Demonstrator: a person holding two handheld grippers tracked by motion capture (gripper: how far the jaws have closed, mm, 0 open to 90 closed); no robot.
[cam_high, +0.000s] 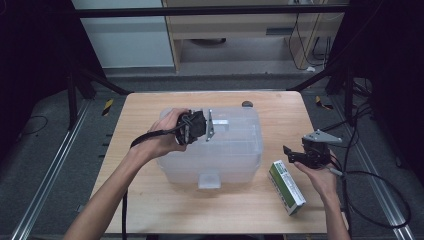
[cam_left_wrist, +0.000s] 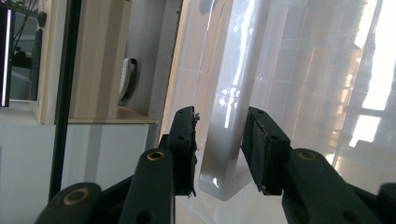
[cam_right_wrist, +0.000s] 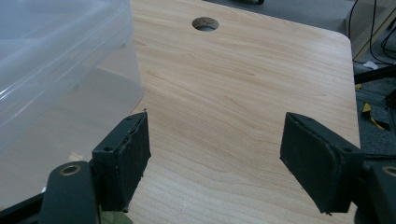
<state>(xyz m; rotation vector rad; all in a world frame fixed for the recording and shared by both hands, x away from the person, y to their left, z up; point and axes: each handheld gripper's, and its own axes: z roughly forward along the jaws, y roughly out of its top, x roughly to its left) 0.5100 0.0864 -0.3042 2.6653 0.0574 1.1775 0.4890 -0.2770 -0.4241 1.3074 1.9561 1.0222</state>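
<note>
On table centre: clear bin (cam_high: 215, 150), lid on. Left gripper (cam_left_wrist: 219, 144) straddles its lid latch (cam_left_wrist: 219, 158), jaws partly closed, pads not yet pressing (seat both squarely before levering). Right gripper (cam_right_wrist: 215, 163) spread wide, holding nothing, near carton (cam_high: 286, 186).

So the desk (cam_high: 150, 210) is a light wood top with rounded corners and a round cable hole (cam_high: 247, 104) at the far edge. Sitting right on it is a big see-through plastic storage box (cam_high: 235, 160) with its lid on, directly under the left hand-held gripper (cam_high: 200, 127). A small green and white carton (cam_high: 286, 187) lies flat on the wood just below the right hand-held gripper (cam_high: 295, 154), near the box but not touching it.
</note>
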